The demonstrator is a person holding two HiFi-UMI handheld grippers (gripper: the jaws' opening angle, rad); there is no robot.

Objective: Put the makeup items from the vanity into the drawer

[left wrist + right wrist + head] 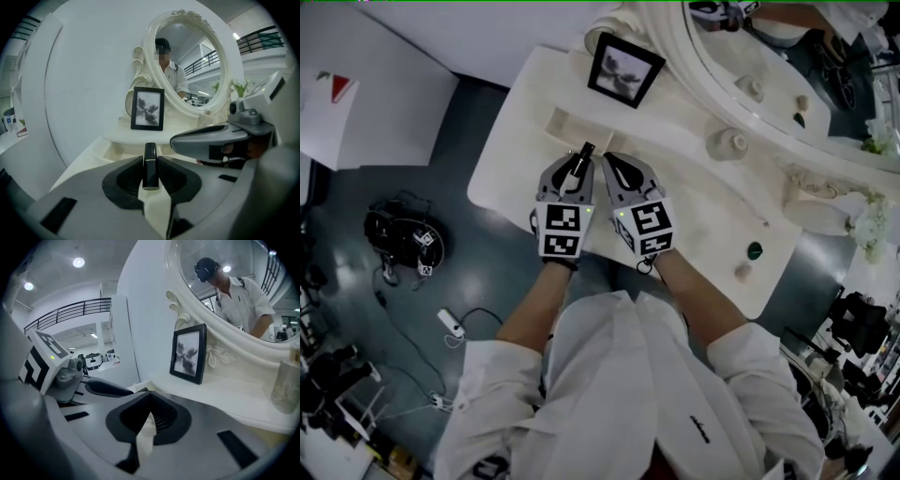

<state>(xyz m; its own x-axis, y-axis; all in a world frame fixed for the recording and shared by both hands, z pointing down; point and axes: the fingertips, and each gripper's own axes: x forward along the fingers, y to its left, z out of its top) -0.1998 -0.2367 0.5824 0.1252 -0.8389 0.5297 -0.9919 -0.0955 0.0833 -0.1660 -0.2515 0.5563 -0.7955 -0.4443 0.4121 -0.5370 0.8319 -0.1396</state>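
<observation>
While your left gripper (pixel 578 173) clenched the black lipstick (pixel 150 164) over the vanity (pixel 511 164), the tube's long axis ran along the jaws, far end pointing at the open drawer (pixel 565 120) just beyond. Your right gripper (pixel 607 167), just beside it, was pinched shut, empty. Bare tabletop lay left; the picture frame (pixel 624 69) stood farther off.
</observation>
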